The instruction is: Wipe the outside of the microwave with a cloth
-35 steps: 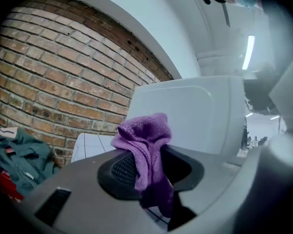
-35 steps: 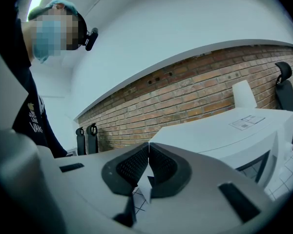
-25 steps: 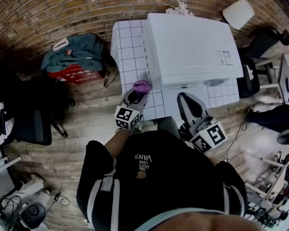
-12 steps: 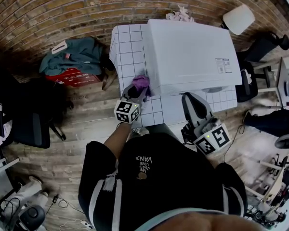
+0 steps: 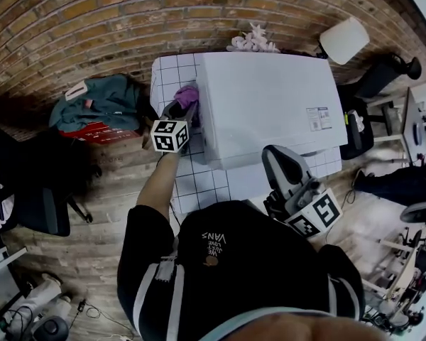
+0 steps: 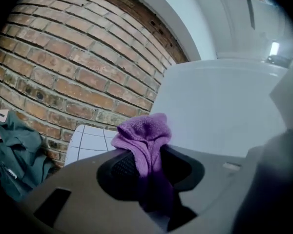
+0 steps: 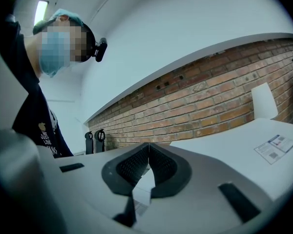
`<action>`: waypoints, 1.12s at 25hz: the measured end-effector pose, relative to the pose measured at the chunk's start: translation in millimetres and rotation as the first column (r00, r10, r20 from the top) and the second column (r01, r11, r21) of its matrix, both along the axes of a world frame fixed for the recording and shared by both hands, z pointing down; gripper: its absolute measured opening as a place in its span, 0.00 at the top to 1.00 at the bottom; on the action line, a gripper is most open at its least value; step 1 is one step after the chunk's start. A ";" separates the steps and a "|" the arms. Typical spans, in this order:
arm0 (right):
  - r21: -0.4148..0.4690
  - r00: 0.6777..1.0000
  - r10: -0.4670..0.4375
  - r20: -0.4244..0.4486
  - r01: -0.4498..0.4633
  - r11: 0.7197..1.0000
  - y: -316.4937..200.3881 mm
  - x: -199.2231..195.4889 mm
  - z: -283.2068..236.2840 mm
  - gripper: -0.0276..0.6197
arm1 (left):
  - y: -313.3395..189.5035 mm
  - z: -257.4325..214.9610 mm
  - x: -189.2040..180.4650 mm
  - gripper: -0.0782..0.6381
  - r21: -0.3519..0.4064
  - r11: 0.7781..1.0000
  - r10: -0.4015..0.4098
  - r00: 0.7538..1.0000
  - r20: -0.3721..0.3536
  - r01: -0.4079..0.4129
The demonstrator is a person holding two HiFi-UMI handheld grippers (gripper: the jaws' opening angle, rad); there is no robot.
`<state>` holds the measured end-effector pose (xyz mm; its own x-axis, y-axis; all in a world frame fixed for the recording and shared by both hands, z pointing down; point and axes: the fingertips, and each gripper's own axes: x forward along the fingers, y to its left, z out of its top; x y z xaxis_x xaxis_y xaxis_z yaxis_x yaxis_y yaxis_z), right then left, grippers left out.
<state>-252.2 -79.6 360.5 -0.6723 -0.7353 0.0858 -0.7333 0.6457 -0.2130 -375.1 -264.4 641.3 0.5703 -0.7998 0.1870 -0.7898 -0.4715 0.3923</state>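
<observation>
The left claw (image 6: 151,165) is clamping the purple cloth (image 6: 143,136) against the microwave (image 5: 270,98) — the right claw (image 7: 147,153) is hovering closed, empty

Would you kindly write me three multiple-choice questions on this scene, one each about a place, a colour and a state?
1. Where is the cloth held?
A) at the microwave's left side
B) on its top
C) at its right side

2. What colour is the cloth?
A) yellow
B) purple
C) white

3. How do the right gripper's jaws stand?
A) wide apart
B) shut on the cloth
C) shut, empty

Answers: 1 A, the head view shows it beside the left wall; 2 B, it shows purple in both views; 3 C, the jaws meet with nothing between.
</observation>
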 end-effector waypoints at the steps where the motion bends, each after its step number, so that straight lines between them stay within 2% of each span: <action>1: 0.002 1.000 0.003 0.001 -0.003 1.000 -4.6 2.7 -1.9 0.96 | -11.0 1.9 -2.4 0.71 -0.010 1.000 -0.009 1.000 0.002 0.009; 8: -0.005 1.000 0.030 -0.004 -0.030 1.000 -23.2 21.1 -1.9 0.96 | -63.8 10.4 -12.9 0.71 -0.074 0.996 -0.058 0.998 0.004 0.058; 14: 0.006 0.998 0.066 0.024 -0.066 0.998 -17.2 31.9 -6.6 0.96 | -55.1 4.2 -12.5 0.71 -0.075 0.996 -0.058 0.998 -0.018 0.056; 19: 0.018 0.994 0.087 0.061 -0.088 0.996 10.0 38.9 -7.6 0.96 | -8.5 -20.0 -12.4 0.71 -0.016 1.000 -0.020 1.000 -0.001 0.020; 28: 0.001 0.978 0.163 0.132 -0.165 0.986 74.1 50.8 4.7 0.96 | 125.6 -43.6 -9.4 0.71 0.058 0.998 0.037 0.998 0.044 -0.039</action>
<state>-201.4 -5.5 365.3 -0.5472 -0.8370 -0.0044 -0.7957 0.5218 -0.3076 -384.5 -138.8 597.7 0.5929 -0.7881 0.1655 -0.7864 -0.5225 0.3295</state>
